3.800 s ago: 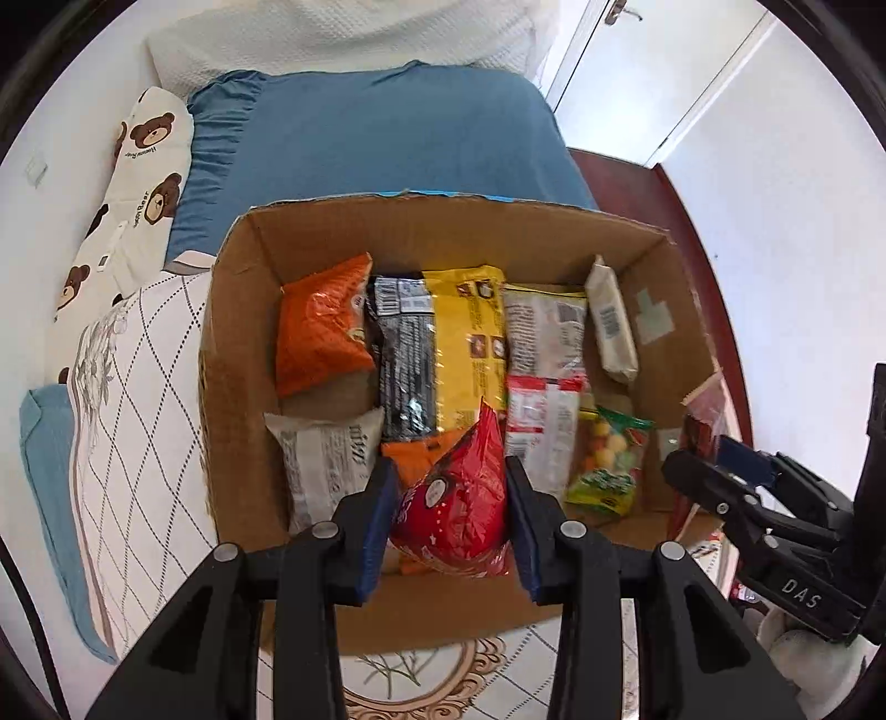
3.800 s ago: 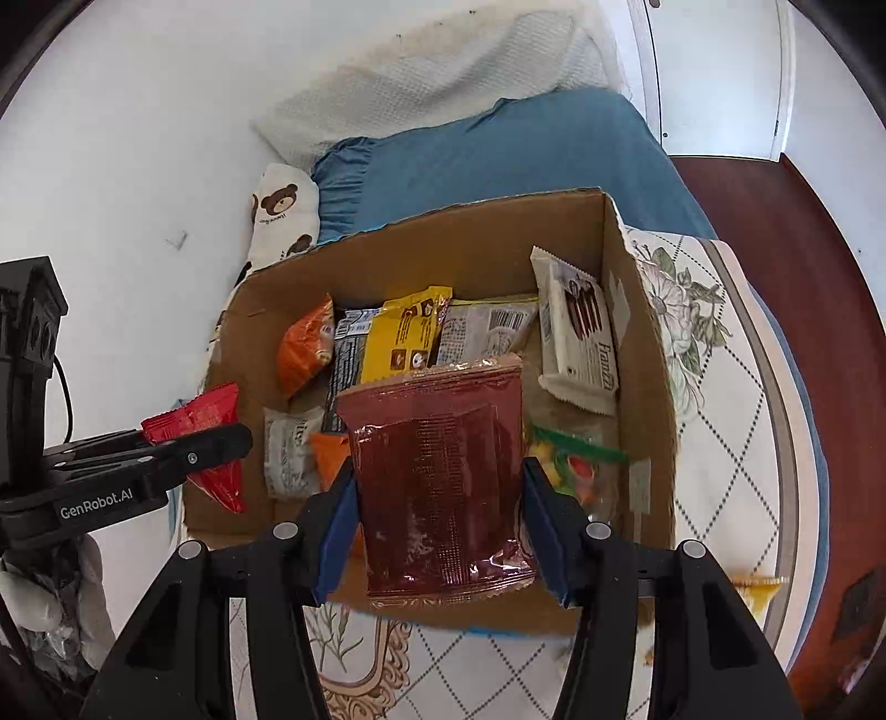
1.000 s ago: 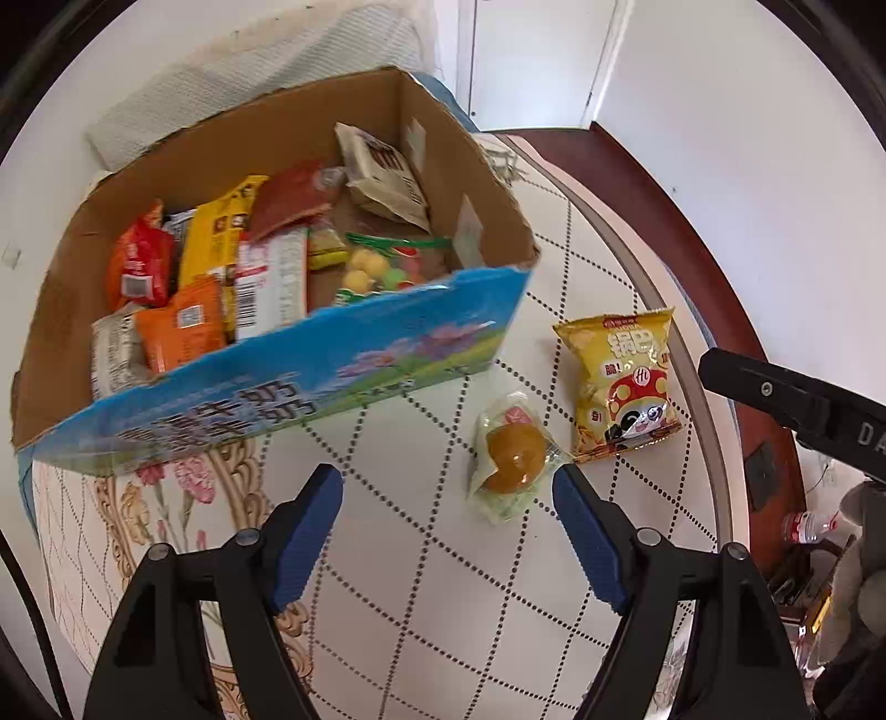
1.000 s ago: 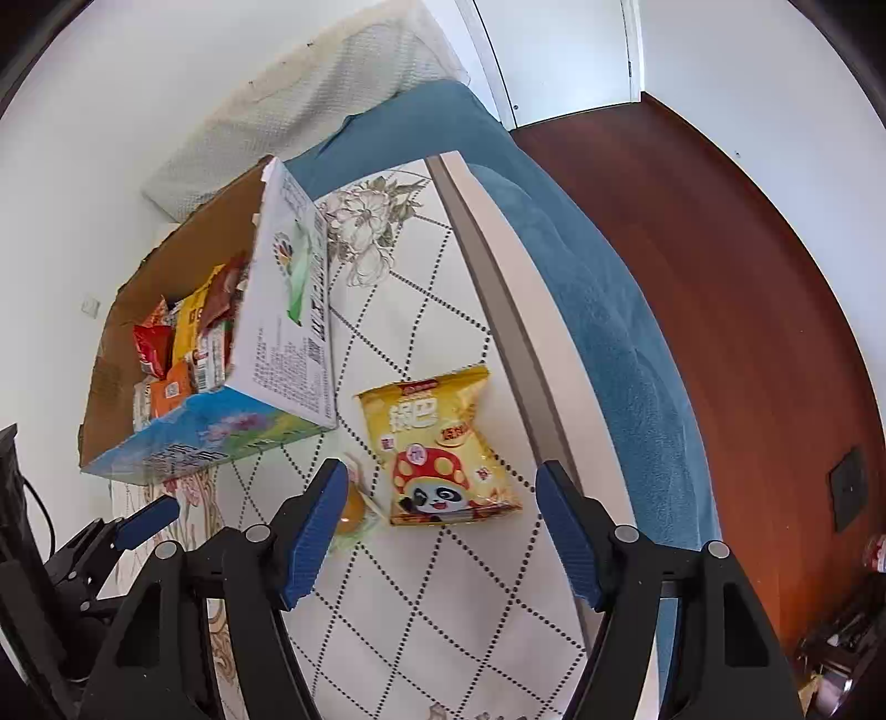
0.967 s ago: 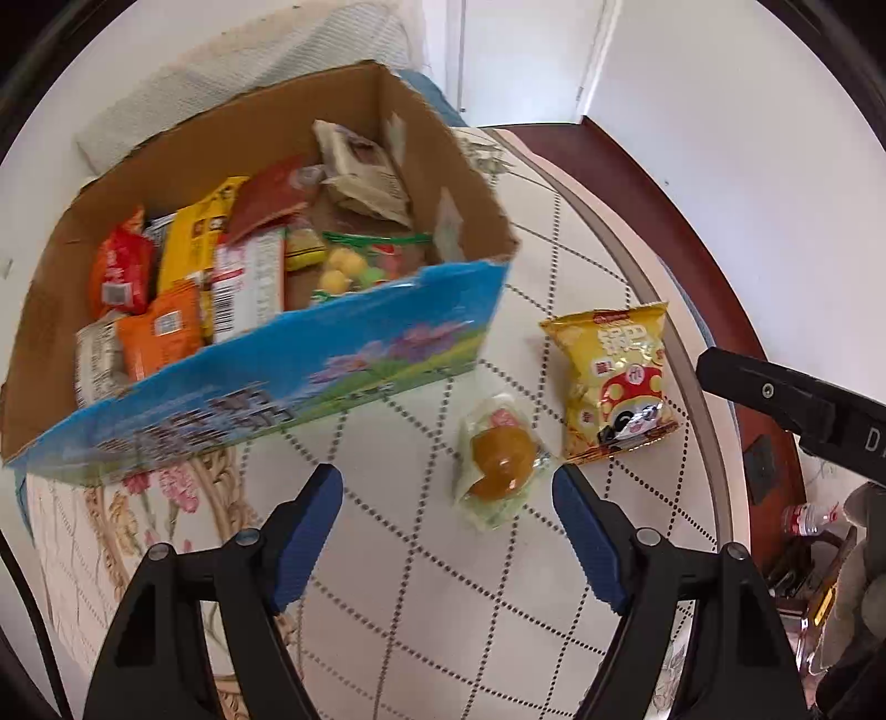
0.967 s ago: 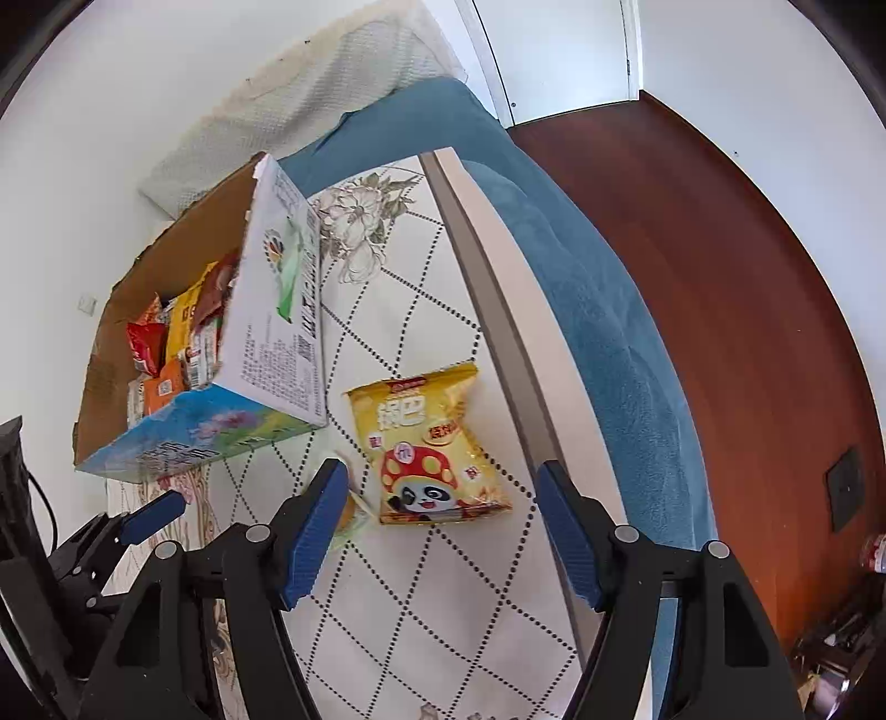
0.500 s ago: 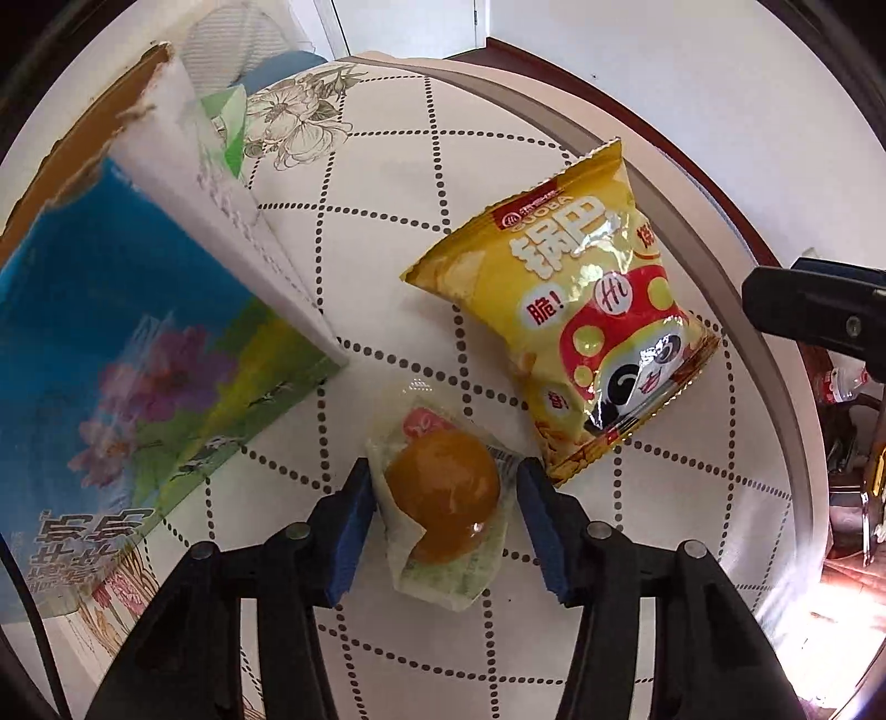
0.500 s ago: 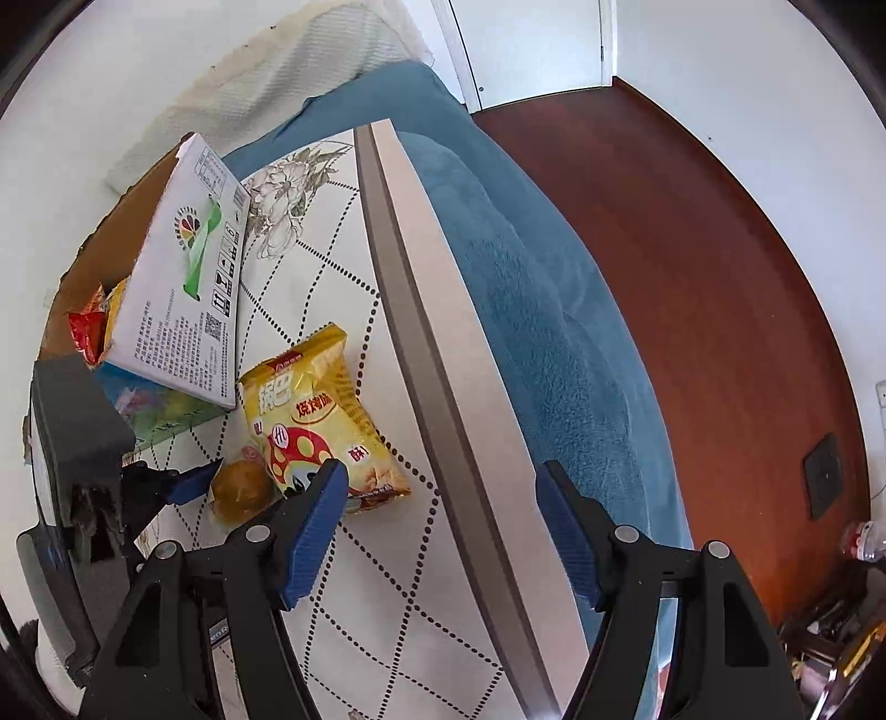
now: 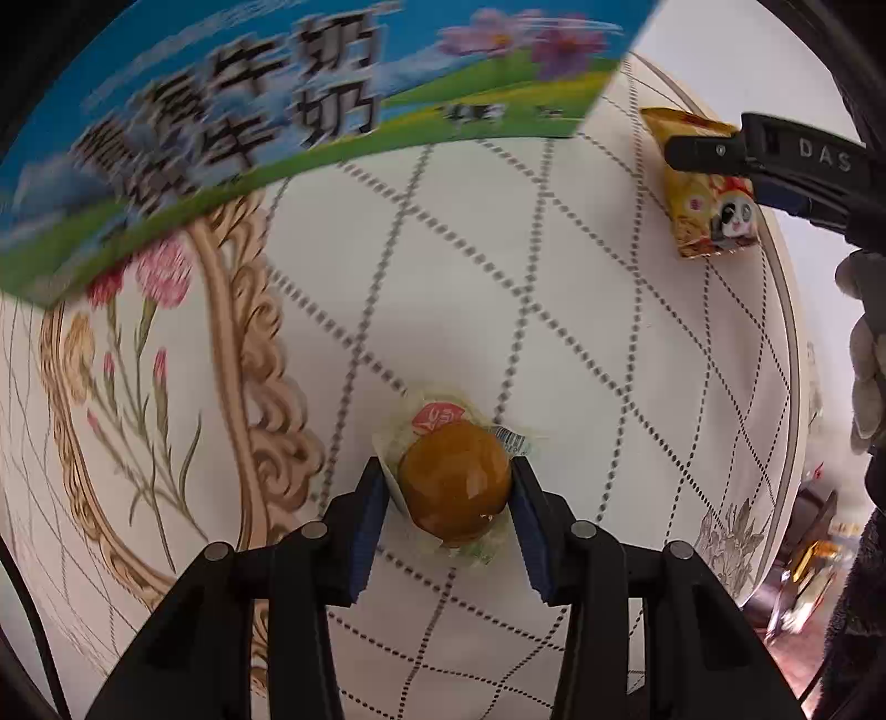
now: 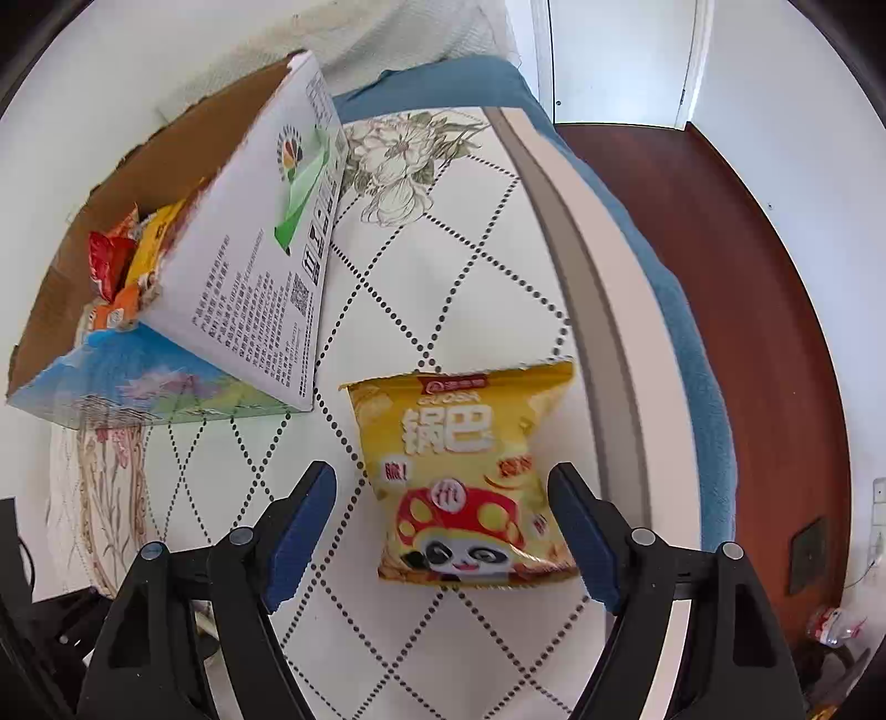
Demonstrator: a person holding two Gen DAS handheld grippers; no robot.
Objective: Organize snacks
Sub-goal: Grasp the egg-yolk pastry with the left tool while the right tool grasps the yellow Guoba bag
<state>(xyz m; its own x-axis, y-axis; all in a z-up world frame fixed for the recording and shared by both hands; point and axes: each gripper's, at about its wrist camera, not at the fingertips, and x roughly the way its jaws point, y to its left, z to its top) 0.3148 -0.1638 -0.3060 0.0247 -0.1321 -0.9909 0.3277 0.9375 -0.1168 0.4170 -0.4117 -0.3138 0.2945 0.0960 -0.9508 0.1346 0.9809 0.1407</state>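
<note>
My left gripper (image 9: 448,515) is shut on a round brown snack in a clear wrapper (image 9: 454,482), close over the patterned white cover (image 9: 443,249). The cardboard snack box (image 9: 310,94) with its blue printed side is just ahead; it also shows in the right wrist view (image 10: 243,288), with several packets inside. My right gripper (image 10: 443,526) is open, its blue pads on either side of a yellow panda snack bag (image 10: 465,476) that lies flat on the cover. That bag also shows in the left wrist view (image 9: 703,205), partly behind the right gripper's finger (image 9: 775,149).
The cover's right edge (image 10: 587,310) drops to a blue blanket (image 10: 681,310) and a dark red floor (image 10: 775,332). A white door (image 10: 614,55) stands at the back. Pillows lie behind the box (image 10: 354,50).
My left gripper has closed on the round wrapped snack and turned toward the box front. My right gripper has moved left and down, so its open pads now flank the yellow bag.
</note>
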